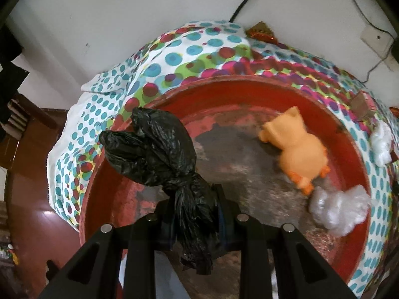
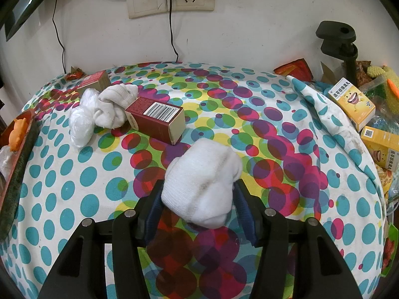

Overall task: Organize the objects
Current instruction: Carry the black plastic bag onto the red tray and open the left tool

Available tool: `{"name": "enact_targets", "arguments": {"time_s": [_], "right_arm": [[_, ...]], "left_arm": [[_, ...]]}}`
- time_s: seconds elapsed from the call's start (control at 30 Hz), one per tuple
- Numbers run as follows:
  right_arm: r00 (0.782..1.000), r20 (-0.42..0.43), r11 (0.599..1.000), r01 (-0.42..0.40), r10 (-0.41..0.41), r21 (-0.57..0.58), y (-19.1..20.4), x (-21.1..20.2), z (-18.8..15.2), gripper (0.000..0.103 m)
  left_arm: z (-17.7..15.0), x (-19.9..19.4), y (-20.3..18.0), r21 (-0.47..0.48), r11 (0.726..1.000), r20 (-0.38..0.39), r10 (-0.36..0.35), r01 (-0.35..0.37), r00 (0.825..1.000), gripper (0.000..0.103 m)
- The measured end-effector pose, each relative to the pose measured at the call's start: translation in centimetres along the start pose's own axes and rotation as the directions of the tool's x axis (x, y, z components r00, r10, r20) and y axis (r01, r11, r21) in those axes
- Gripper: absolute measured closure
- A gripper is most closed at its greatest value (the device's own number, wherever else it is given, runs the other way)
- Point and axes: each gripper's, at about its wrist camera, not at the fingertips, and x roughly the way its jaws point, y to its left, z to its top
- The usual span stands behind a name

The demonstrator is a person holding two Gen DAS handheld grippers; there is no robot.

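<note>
Black bag clamped in left tool

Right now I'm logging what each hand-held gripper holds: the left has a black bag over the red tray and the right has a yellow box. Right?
Not quite. The right hand-held gripper holds a white sock, as the right wrist view shows. The rest stands.
</note>
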Motion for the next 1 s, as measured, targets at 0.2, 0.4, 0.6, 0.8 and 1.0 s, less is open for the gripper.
{"name": "enact_targets", "arguments": {"time_s": [0.2, 0.4, 0.6, 0.8, 1.0], "right_arm": [[1.0, 0.0, 1.0, 0.001, -0.001, 0.0, 0.0, 0.0, 0.0, 0.05], [1.0, 0.0, 1.0, 0.001, -0.001, 0.0, 0.1, 0.0, 0.0, 0.05], [1.0, 0.0, 1.0, 0.002, -0.002, 0.001, 0.1, 0.0, 0.1, 0.05], [1.0, 0.0, 1.0, 0.003, -0.003, 0.001, 0.1, 0.0, 0.1, 0.05], [1.0, -0.001, 1.0, 0.004, -0.004, 0.001, 0.2, 0.0, 0.1, 0.05]], "left_arm": [[0.2, 0.4, 0.6, -0.005, 1.0, 0.016, 0.029, -0.029, 0.999, 0.075], [-0.1, 0.4, 0.4, 0.017, 0.996, 0.033, 0.088, -0.089, 0.996, 0.054], [-0.8, -1.1, -0.3, 0.05, 0.995, 0.069, 0.081, -0.085, 0.994, 0.05], [-3.0, -4.6, -1.6, 0.067, 0.996, 0.125, 0.055, -0.064, 0.991, 0.05], [-6.9, -8.1, -3.4, 0.1, 0.994, 0.169, 0.027, -0.044, 0.985, 0.05]]}}
